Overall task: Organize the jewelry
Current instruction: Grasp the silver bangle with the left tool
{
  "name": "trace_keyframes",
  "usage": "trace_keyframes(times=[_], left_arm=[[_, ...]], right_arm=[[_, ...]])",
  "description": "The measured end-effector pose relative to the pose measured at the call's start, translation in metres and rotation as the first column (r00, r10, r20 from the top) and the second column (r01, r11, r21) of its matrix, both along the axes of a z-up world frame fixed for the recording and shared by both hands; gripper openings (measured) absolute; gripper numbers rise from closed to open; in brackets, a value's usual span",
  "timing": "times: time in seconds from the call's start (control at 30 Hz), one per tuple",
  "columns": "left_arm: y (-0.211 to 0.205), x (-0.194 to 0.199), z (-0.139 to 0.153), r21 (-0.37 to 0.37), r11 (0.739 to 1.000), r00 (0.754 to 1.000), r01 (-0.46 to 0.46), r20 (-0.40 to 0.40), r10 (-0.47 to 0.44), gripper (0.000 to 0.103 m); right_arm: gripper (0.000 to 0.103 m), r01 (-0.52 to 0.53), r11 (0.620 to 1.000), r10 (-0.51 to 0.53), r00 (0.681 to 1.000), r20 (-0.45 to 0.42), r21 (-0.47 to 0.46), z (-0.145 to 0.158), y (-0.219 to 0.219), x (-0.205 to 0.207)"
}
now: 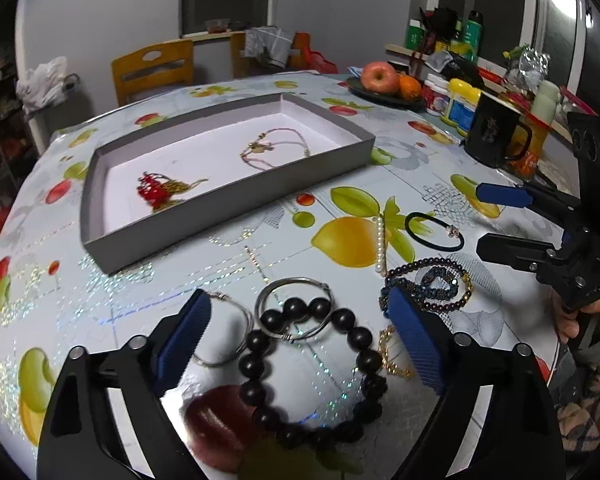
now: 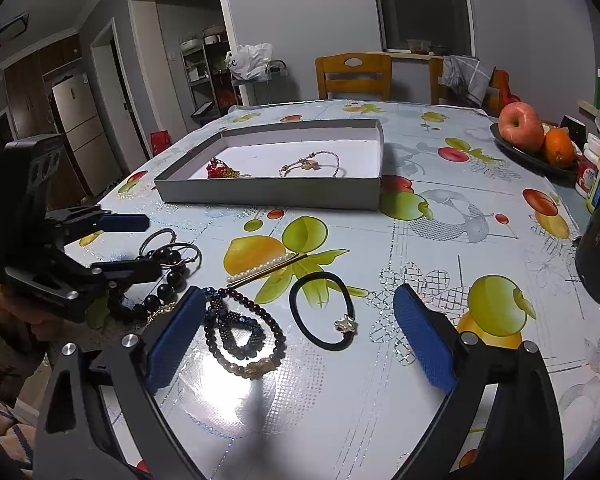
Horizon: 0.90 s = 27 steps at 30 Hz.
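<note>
Left gripper is down low over the pile, jaws spread wide with nothing pinched yet, and sitting right between them is the black bead bracelet. Here's the snag: a silver wire bangle lies touching its far beads, a second silver hoop curls by the left pad, and a thin gold chain trails beside the right pad. Close now and more than one piece could come up together, or the chain could snag and drag.

The bracelet's big round beads look slick; a pinch on a single bead may roll it out of the pads, I'd say.

Just beyond, by the right pad's tip, a dark purple beaded strand lies coiled, near enough to get nudged. Further on rest a pearl hair clip and a black hair tie, apart from the cluster.

Right gripper hangs over the surface with jaws wide and empty, the hair tie and the purple strand between them. The two tools are close, so a sideways sweep could bump them.

Farthest off, the grey tray already holds a red charm piece and a thin cord bracelet. A careless drop could tangle with those.
</note>
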<state>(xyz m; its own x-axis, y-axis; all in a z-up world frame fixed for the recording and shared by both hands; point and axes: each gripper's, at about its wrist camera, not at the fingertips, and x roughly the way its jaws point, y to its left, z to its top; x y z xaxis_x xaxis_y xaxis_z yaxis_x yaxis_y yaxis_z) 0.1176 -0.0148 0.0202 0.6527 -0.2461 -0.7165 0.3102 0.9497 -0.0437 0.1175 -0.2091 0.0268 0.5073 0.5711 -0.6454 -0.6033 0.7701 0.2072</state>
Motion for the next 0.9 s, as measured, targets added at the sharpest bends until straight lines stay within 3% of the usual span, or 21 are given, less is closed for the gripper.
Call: trace_keyframes(times=[0.3, 0.63, 0.9], left_arm=[[-0.002, 0.018, -0.011, 0.034, 0.999, 0.998, -0.029, -0.060, 0.031, 0.081], [0.008, 0.017, -0.015, -0.031, 0.999, 0.995, -0.032, -0.099, 0.029, 0.050], [0.011, 0.007, -0.009, -0.080, 0.997, 0.997, -0.021, -0.073, 0.015, 0.050]], right_arm=[[0.093, -0.005, 1.000, 0.005, 1.000, -0.010, 0.013, 0.000, -0.001, 0.002], [0.093, -0.003, 1.000, 0.003, 1.000, -0.008, 0.008, 0.000, -0.001, 0.002], [0.093, -0.002, 1.000, 0.002, 1.000, -0.022, -0.014, -0.003, 0.002, 0.003]])
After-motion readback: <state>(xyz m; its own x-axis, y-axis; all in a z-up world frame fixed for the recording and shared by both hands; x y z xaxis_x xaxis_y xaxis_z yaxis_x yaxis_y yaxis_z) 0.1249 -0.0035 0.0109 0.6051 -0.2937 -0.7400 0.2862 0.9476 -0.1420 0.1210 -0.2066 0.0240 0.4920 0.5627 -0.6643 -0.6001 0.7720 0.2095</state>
